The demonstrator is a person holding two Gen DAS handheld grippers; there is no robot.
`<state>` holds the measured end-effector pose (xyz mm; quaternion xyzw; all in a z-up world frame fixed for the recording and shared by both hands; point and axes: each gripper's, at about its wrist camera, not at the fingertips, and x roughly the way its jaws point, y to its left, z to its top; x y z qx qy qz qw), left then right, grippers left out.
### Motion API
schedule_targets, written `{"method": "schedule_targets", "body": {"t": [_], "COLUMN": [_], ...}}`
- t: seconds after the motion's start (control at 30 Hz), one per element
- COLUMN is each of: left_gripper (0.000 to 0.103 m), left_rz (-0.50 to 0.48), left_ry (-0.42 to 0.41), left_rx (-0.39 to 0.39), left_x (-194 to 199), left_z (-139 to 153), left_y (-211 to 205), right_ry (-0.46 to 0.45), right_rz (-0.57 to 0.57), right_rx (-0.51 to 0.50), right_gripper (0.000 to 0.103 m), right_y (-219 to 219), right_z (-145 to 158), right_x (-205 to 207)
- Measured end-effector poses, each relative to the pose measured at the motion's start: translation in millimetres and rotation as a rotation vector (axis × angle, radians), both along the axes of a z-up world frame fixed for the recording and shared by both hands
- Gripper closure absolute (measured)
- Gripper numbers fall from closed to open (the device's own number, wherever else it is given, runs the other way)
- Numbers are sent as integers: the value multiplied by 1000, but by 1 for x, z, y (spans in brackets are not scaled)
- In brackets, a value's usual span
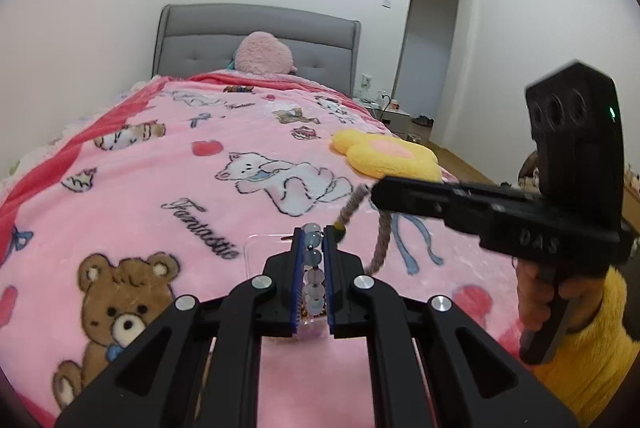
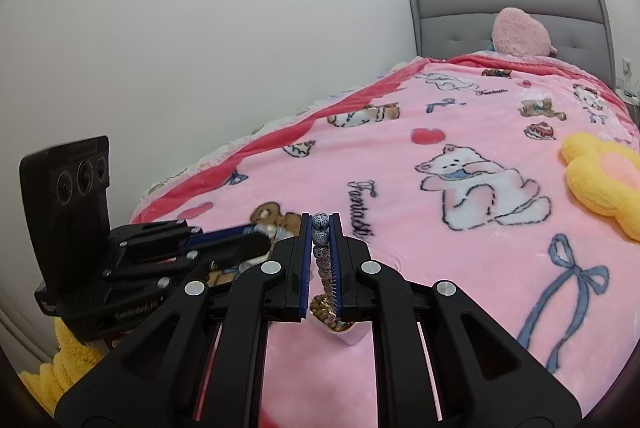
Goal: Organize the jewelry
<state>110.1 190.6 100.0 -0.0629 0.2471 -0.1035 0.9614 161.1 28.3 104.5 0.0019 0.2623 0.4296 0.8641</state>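
Observation:
My left gripper is shut on a bracelet of pale blue and pink beads, held above the pink blanket. A clear plastic box lies on the blanket just under and left of it. My right gripper is shut on a bracelet of speckled blue-grey beads, above a small cup holding brown beads. In the left wrist view the right gripper holds a strand with a grey tassel hanging from it. In the right wrist view the left gripper is at the left, beads showing at its tip.
The pink cartoon blanket covers the whole bed. A yellow flower cushion lies at the right. A pink plush rests against the grey headboard. A white wall runs along the bed's left side; a doorway is far right.

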Motion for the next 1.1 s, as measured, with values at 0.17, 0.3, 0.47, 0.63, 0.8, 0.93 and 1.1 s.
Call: {"method": "schedule_targets", "body": {"t": [0.17,0.3,0.47,0.63,0.8,0.93,1.1], "left_gripper": [94,94,94,94,94,94,93], "left_rz": [-1,-5,-17,-16,-16,-14,-7], "left_ry": [47,74,110,144,166,176,172], "left_rx": [-45,-28,-1,7,7,10,-15], "left_x": [18,23,27,32,34,36,36], "left_z": [-12,-25,-39,-50,-57,-61,-61], "left_y": [5,2,-2,-2,-2,-1,2], "right_ry": [24,50,79,102,115,123,122], "right_rz": [-4,-3,6,14,16,17,11], "right_rx": [-41,-68,-101,-108,-118,-120,-113], "right_gripper": [95,95,95,95,94,94,93], "right_y": [9,12,13,14,15,14,13], "right_z": [-15,-30,-47,-57,-64,-68,-67], "right_x": [9,13,17,19,21,22,22]}}
